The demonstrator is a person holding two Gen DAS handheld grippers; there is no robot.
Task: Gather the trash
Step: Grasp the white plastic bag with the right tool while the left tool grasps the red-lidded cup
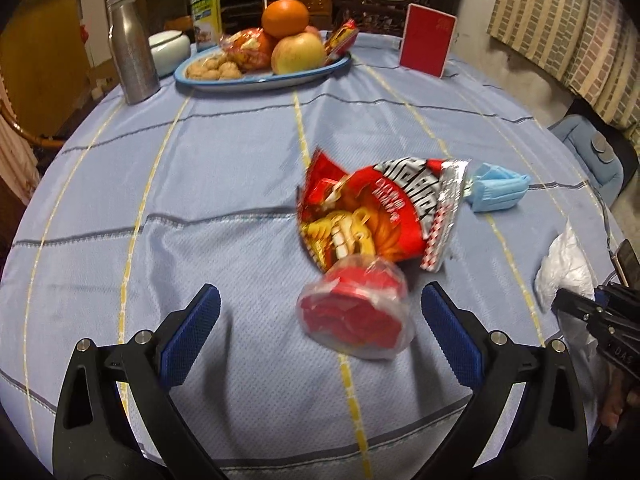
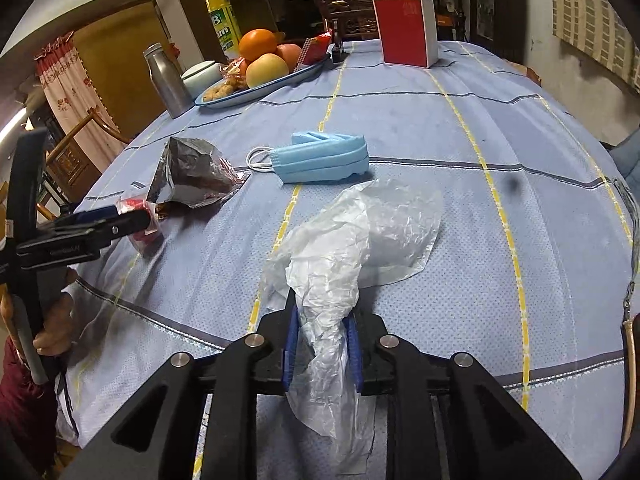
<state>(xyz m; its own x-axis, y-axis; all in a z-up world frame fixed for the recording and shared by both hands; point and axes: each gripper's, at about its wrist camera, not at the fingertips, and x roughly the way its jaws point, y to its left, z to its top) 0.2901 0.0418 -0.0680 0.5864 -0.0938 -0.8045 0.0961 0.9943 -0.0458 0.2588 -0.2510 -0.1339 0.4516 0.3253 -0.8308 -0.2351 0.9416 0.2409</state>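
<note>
My left gripper [image 1: 320, 312] is open, its blue pads either side of a crumpled clear wrapper with red inside [image 1: 354, 312] on the blue tablecloth. A red snack bag [image 1: 376, 216] lies just beyond it, and a folded blue face mask [image 1: 498, 192] further right. My right gripper [image 2: 322, 332] is shut on a white plastic bag [image 2: 360, 240] that spreads over the cloth in front of it. In the right wrist view the face mask [image 2: 324, 156] lies beyond the bag, the snack bag's silver side [image 2: 192, 172] is to the left, and the left gripper [image 2: 100, 228] is by the red wrapper [image 2: 140, 220].
At the far side stand a blue plate of fruit and nuts [image 1: 264, 76], a metal bottle [image 1: 130, 48], a white lidded jar [image 1: 170, 46], a yellow canister [image 1: 206, 0] and a red box [image 1: 426, 40]. The table edge [image 2: 624, 240] curves at right. A wooden chair [image 2: 72, 148] stands left.
</note>
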